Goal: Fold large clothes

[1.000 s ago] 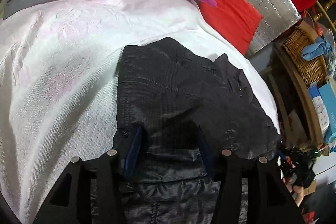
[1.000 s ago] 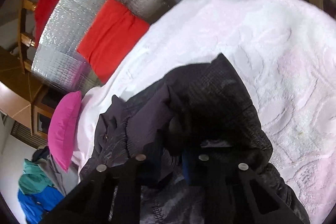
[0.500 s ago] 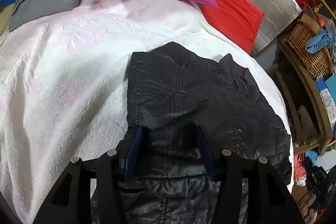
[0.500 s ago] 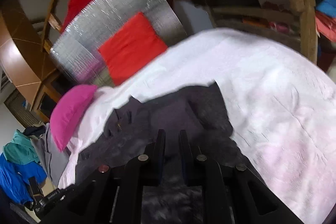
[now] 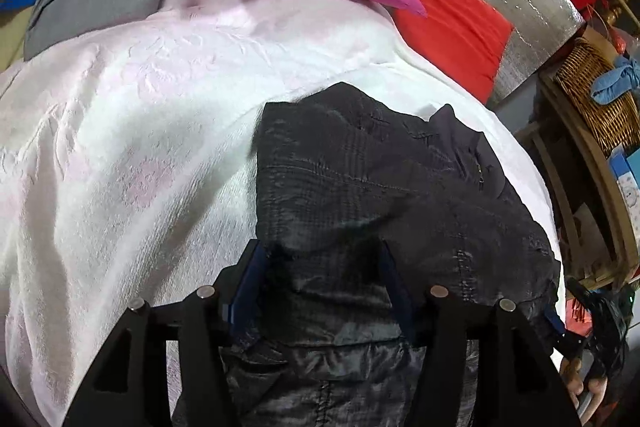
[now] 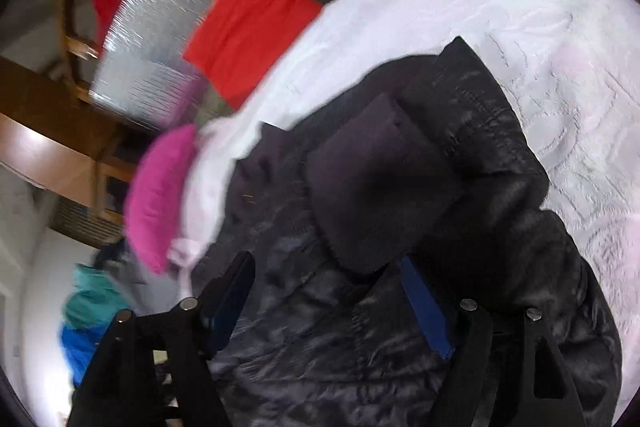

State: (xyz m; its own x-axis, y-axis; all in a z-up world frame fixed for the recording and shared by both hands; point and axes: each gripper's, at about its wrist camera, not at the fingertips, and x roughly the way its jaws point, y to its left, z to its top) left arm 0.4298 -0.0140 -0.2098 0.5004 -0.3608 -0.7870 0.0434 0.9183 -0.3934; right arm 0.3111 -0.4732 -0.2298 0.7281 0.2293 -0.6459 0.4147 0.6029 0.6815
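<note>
Black jacket [image 6: 400, 187] beneath right tool [image 6: 328, 291] — jaws just sprung apart, released; left tool [image 5: 320, 279] straddles fabric, unclenched.

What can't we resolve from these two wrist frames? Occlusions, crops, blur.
- Left wrist view: whether the left gripper pads press the black jacket; fabric bunches between them and hides contact.
- Left wrist view: the jacket's near hem is cut off by the bottom edge and the gripper body.
- Right wrist view: motion blur smears the pink pillow and the clothes pile.
- Right wrist view: the right gripper stands open over the jacket; what lies under its folded flap is hidden.
</note>
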